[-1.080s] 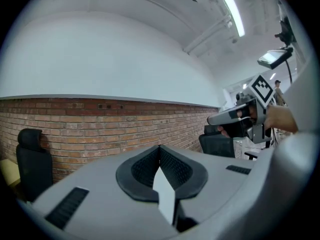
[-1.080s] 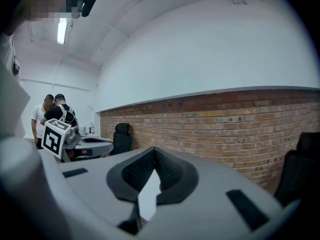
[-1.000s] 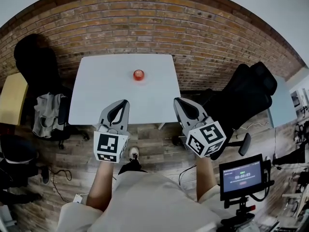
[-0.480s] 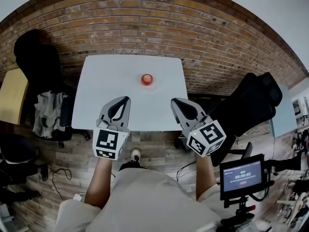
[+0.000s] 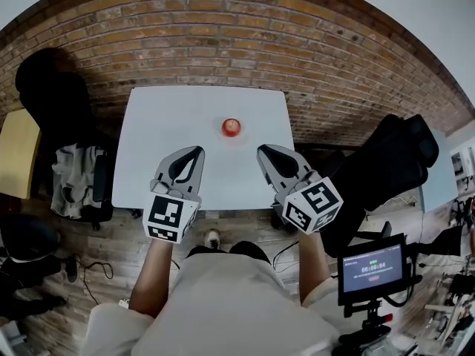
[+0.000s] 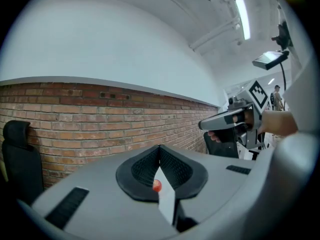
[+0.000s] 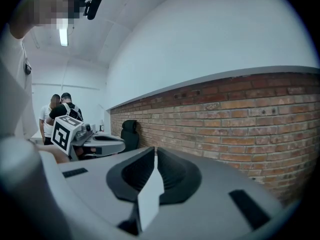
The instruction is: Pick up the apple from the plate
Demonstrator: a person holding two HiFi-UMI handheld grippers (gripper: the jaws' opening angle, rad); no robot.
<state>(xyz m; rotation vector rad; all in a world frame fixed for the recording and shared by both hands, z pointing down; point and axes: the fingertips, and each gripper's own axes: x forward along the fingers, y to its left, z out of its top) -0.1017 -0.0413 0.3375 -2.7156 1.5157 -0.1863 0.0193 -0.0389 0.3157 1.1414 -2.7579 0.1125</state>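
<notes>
A small red apple sits near the far middle of the white table. I cannot make out a plate under it against the white top. Both grippers are held level over the table's near edge, well short of the apple. My left gripper is to the apple's left, with its jaws together and nothing in them. My right gripper is to the apple's right, also shut and empty. In the left gripper view the apple shows small and far off through the slit behind the closed tips.
A brick wall stands behind the table. Black office chairs flank it at the left and right. A screen on a stand is at the lower right. Two people stand far off in the right gripper view.
The person has stepped toward the table, and both grippers have come forward from short of it to over its near edge. The apple sits closer to them in view. Both jaws stayed shut.
</notes>
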